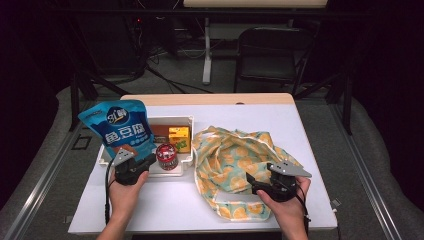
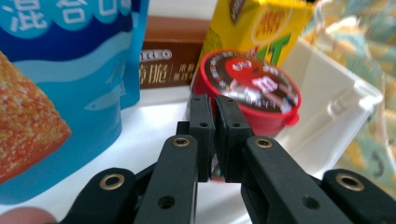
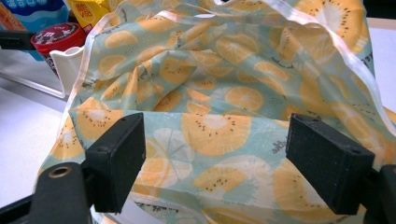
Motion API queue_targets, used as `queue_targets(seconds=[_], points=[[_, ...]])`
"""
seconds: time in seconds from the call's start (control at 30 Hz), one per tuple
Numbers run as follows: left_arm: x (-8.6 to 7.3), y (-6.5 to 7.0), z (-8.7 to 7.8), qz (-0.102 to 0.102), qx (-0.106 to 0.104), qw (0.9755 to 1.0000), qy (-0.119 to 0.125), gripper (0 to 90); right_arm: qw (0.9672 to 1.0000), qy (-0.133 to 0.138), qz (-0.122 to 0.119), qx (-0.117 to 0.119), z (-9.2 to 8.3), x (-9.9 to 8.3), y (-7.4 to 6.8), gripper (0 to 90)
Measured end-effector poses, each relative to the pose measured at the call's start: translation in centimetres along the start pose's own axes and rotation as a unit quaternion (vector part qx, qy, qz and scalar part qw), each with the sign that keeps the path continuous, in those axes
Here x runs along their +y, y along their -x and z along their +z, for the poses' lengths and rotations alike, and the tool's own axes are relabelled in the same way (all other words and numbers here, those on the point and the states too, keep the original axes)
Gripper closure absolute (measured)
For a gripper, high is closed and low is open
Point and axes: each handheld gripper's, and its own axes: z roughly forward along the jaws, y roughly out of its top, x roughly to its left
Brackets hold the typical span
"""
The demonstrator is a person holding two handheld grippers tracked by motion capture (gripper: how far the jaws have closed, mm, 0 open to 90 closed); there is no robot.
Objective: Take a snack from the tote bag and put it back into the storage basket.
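So the left hand-held gripper [image 2: 215, 105] had its jaws pinched nearly together, and as far as I could see nothing sat between the pads, just a thin gap. It was parked right at the front edge of a shallow white plastic tray [image 1: 186, 161], with its tips just short of a small round red tub with a dark printed lid [image 2: 247, 86]; the gripper view was a bit blurry there, so I couldn't tell if they actually touched it. The tub sat in the tray's front right corner. Behind it stood a yellow drink carton [image 2: 254, 28], and a flat brown snack box [image 2: 166, 60] lay along the back of the tray. A big blue stand-up snack pouch with white lettering [image 1: 120, 127] stood upright at the tray's left end, just beside the left hand [image 1: 125, 192]. Off to the right, the right hand-held gripper [image 3: 215, 163] had its jaws spread wide, hovering over the near edge of a crumpled pale-green fabric bag printed with orange fruit slices [image 1: 235, 160], which lay flat on the white counter [image 1: 165, 205] right next to the tray. No fabric was pinched between those pads.
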Motion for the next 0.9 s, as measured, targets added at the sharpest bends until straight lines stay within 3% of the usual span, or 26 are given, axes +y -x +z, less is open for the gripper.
queue_targets(seconds=[0.17, 0.23, 0.33, 0.5, 0.73, 0.9], points=[[0.5, -0.6, -0.4, -0.026, 0.013, 0.9993, 0.023, 90.0, 1.0000, 0.004, 0.001, 0.000, -0.1, 0.0, 0.1, 19.8], [0.8, -1.1, -0.1, -0.043, 0.020, 0.9987, 0.016, 90.0, 1.0000, 0.005, 0.002, 0.000, -0.1, 0.0, 0.1, 19.9], [1.1, -0.9, 0.7, -0.041, 0.024, 0.9989, 0.005, 90.0, 1.0000, 0.004, 0.002, -0.002, 0.0, 0.0, 0.1, 19.9], [0.9, -0.9, 2.0, -0.066, 0.021, 0.9976, 0.005, 90.0, 1.0000, 0.004, 0.001, -0.001, 0.0, 0.0, 0.1, 20.1], [0.9, -0.8, 2.8, -0.072, 0.026, 0.9971, 0.003, 90.0, 1.0000, 0.002, 0.003, 0.001, 0.0, -0.1, 0.3, 20.6], [1.5, -0.1, 3.1, -0.052, 0.027, 0.9983, 0.001, 90.0, 1.0000, 0.001, -0.001, 0.000, 0.1, -0.1, 0.3, 20.6]])
